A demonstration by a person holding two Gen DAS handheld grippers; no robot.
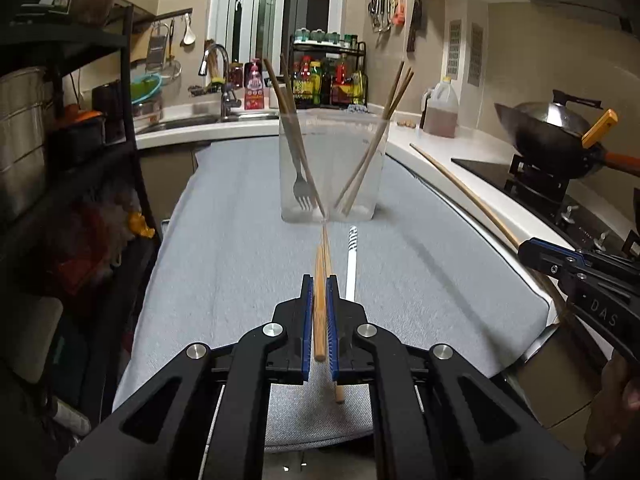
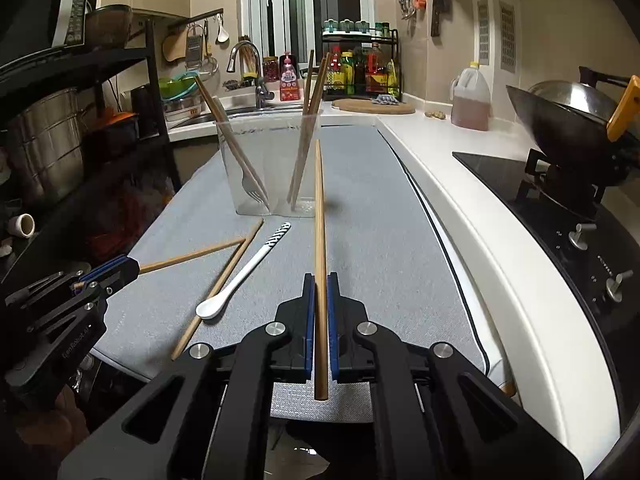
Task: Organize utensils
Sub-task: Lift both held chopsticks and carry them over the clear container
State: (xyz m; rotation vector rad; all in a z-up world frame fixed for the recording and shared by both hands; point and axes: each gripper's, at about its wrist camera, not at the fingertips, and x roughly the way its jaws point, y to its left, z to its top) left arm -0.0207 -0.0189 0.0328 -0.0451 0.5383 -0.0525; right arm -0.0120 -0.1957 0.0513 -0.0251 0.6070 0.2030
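Observation:
My left gripper (image 1: 319, 280) is shut on a wooden chopstick (image 1: 319, 320) that points toward the clear container (image 1: 332, 168). A second chopstick (image 1: 335, 380) lies loose on the grey mat (image 1: 224, 240) beneath it, beside a white spoon (image 1: 351, 268). The container holds a fork (image 1: 302, 192) and several chopsticks. My right gripper (image 2: 319, 278) is shut on another long chopstick (image 2: 319, 220), lifted off the mat right of the container (image 2: 272, 168). In the right wrist view the left gripper (image 2: 134, 266) shows at the left, with the spoon (image 2: 244, 272) and the loose chopstick (image 2: 216, 292) between the two.
A white counter (image 2: 460, 200) runs along the right, with a stove (image 2: 560, 216), a wok (image 2: 560, 120) and an oil jug (image 2: 472, 100). A sink and faucet (image 2: 256, 80) and a bottle rack (image 2: 360, 68) stand behind. Black shelving (image 2: 80, 120) flanks the left.

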